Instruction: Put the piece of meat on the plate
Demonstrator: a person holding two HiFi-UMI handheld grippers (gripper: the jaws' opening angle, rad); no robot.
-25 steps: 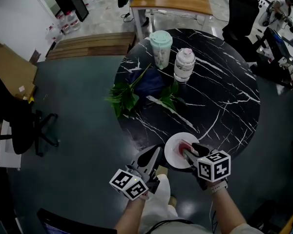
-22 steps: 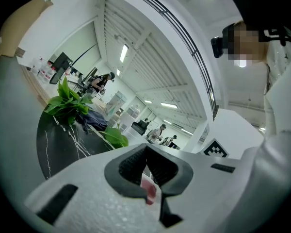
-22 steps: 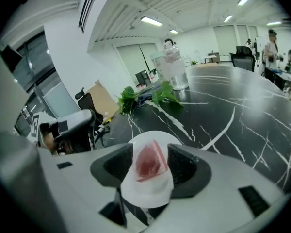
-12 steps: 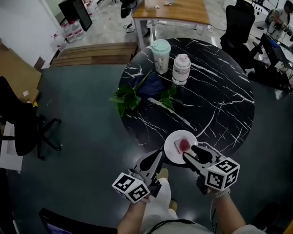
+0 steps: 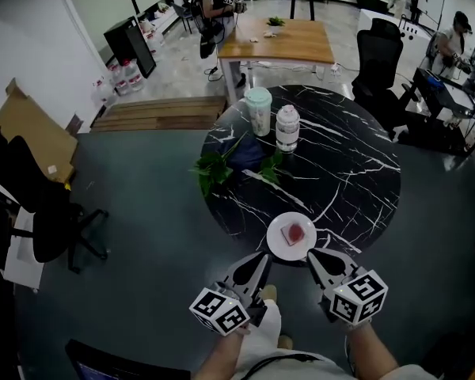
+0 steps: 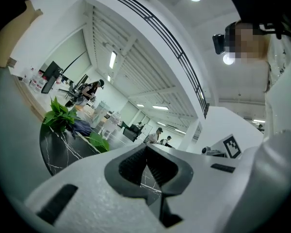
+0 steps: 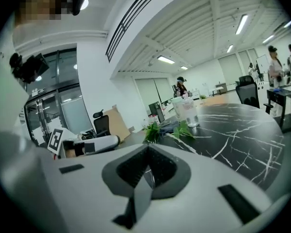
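A red piece of meat [image 5: 295, 233] lies on the small white plate [image 5: 279, 242] at the near edge of the round black marble table [image 5: 356, 172]. My right gripper [image 5: 314, 257] is shut and empty, hanging just off the table edge, a little nearer me than the plate. The left gripper [image 5: 258, 260] is shut too, beside it on the left and over the floor. In the right gripper view the jaws [image 7: 146, 168] meet tip to tip with nothing between them. In the left gripper view the left gripper [image 6: 147, 165] also shows its tips together.
A mint-lidded cup [image 5: 258, 109] and a clear jar [image 5: 287, 127] stand at the table's far side, with green leaves [image 5: 216, 169] and a dark cloth [image 5: 246, 153] near them. A black office chair [image 5: 51, 220] is on the left, and a wooden table [image 5: 279, 40] and people beyond.
The right gripper let go of the meat on the plate, drew back toward me and rose, then shut. Both grippers now sit off the table edge and the head view has pulled back.
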